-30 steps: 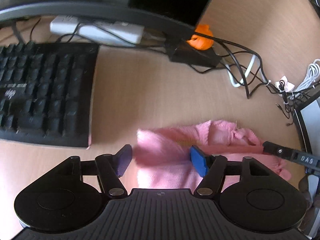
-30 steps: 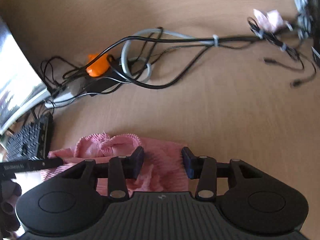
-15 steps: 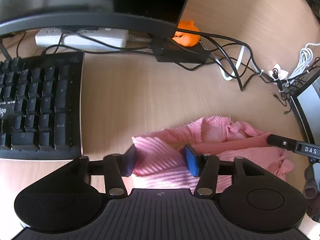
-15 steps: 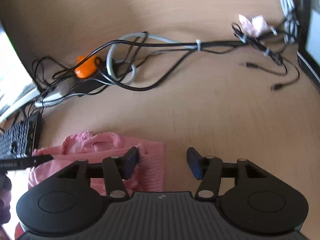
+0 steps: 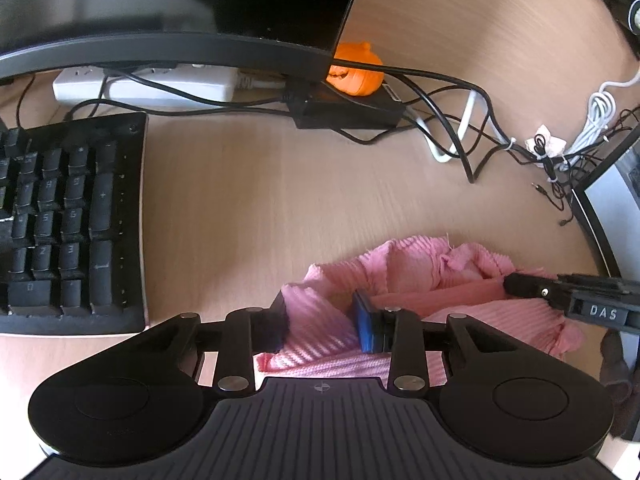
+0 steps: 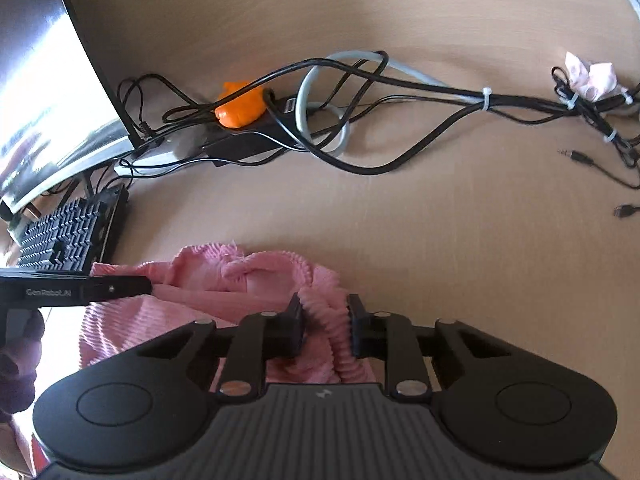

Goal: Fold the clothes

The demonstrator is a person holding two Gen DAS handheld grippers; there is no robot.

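Pink ribbed garment [image 5: 432, 280] bunched on the wooden bench [image 5: 260, 200], near edge, right of the black keyboard [image 5: 68, 220] and well short of the cable tangle [image 6: 340, 120] and orange toy [image 5: 354, 70] at the back.

Long axis of the heap roughly side to side, from 1 gripper to the other. Left gripper [image 5: 322, 320] at the garment's left end, right gripper [image 6: 325, 326] at its right end; each equally close to its own end, neither clearly nearer.

Left gripper: jaws just been closing, a raised fold of pink cloth between them, pads apparently pressing it on both sides. Right gripper: jaws also just been closing, pinched narrowly onto a ribbed edge or hem standing up between the pads.

Likely step: securing both ends before lifting or spreading, so the next move probably hinges on drawing the 2 ends apart along that side-to-side axis.

Hard to make out: which part of the garment each end is (sleeve, hem, collar), since all crumpled. Near portion hidden beneath both gripper bodies. Depth of the left pads' bite uncertain.
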